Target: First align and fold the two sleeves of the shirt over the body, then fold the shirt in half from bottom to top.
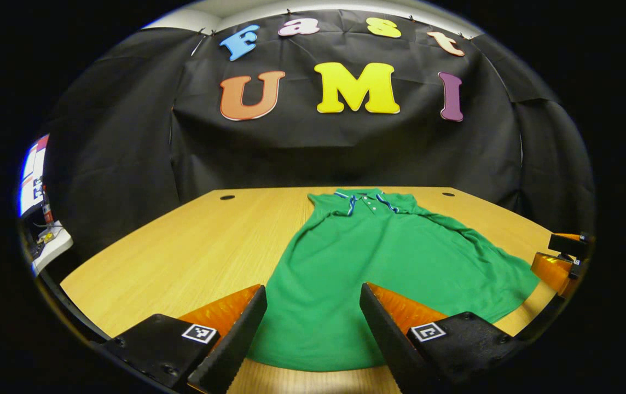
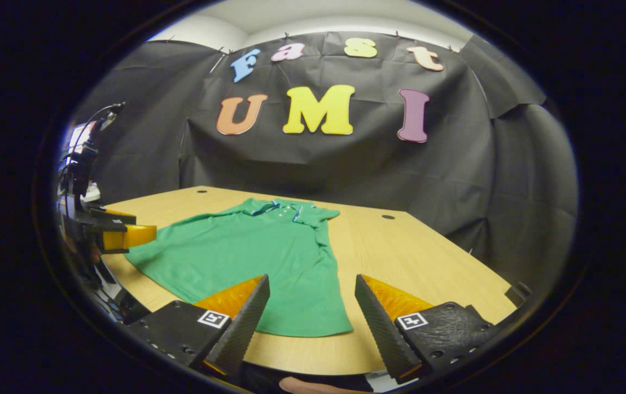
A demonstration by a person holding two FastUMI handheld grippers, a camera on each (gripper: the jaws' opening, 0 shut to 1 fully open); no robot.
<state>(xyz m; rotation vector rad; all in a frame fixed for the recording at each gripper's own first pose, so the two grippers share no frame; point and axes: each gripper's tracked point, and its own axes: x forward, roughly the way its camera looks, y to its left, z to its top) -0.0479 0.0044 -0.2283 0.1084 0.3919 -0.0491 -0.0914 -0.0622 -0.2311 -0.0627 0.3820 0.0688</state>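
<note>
A green polo shirt (image 1: 378,257) lies flat on the wooden table (image 1: 181,246), collar with a striped trim at the far end, hem toward me. A crease ridge runs down its right side. My left gripper (image 1: 310,339) hovers open over the near hem, one finger on each side of the cloth's lower left part, nothing between them. In the right gripper view the shirt (image 2: 247,257) lies left of centre, and my right gripper (image 2: 310,323) stands open above its near right corner. Each gripper shows in the other's view at the edge: the right gripper (image 1: 562,262) and the left gripper (image 2: 121,232).
Two round cable holes (image 1: 227,197) (image 1: 448,194) sit near the table's far edge. Black cloth walls close in behind and on both sides. Some equipment (image 1: 45,241) stands off the table's left end. Bare wood (image 2: 428,262) lies right of the shirt.
</note>
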